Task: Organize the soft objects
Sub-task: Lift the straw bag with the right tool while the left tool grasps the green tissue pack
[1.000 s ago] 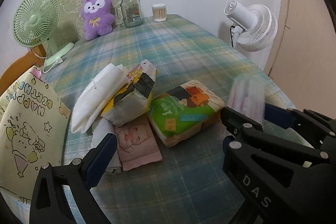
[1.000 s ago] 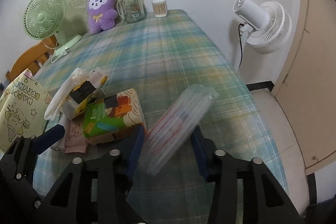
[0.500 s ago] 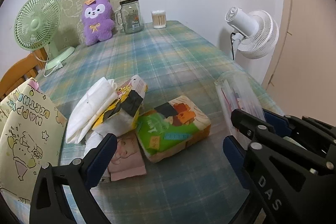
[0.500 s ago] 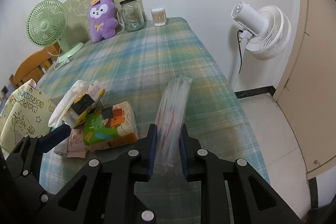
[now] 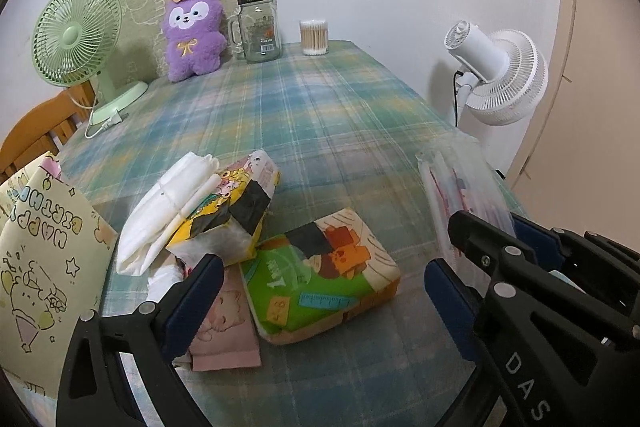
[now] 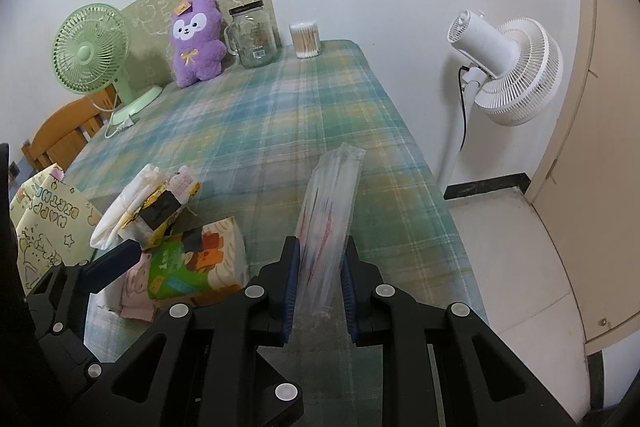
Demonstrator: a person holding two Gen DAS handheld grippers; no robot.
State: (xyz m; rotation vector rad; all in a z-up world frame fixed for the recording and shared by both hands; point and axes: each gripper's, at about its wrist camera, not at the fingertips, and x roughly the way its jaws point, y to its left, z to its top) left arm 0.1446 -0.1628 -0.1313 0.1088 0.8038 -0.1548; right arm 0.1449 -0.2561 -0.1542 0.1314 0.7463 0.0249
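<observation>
Plaid cloth: a blue-green checked cover spans the table [image 6: 320, 115], set against a white wall
Right gripper [image 6: 319, 281]: jaws clamped on a clear plastic packet [image 6: 330, 211], held upright on edge above the table's near right side
Left gripper [image 5: 320, 291]: jaws wide apart, hanging over the pile at the near left corner, gripping nothing
Pile: a green tissue pack [image 5: 320, 283] lies flat beside a yellow cartoon pack [image 5: 228, 211] that leans on a folded white cloth [image 5: 168, 211]; a pink pouch [image 5: 224, 331] sits partly under them at the near edge
Near left edge: a pale birthday gift bag [image 5: 44, 267] stands just beside the pile
Far edge: a purple plush [image 6: 196, 39], a glass jar [image 6: 254, 37] and a cotton-swab tub [image 6: 306, 41] line the wall; a green desk fan [image 6: 94, 51] stands at the far left corner
Off the table: a white floor fan [image 6: 508, 67] stands to the right
</observation>
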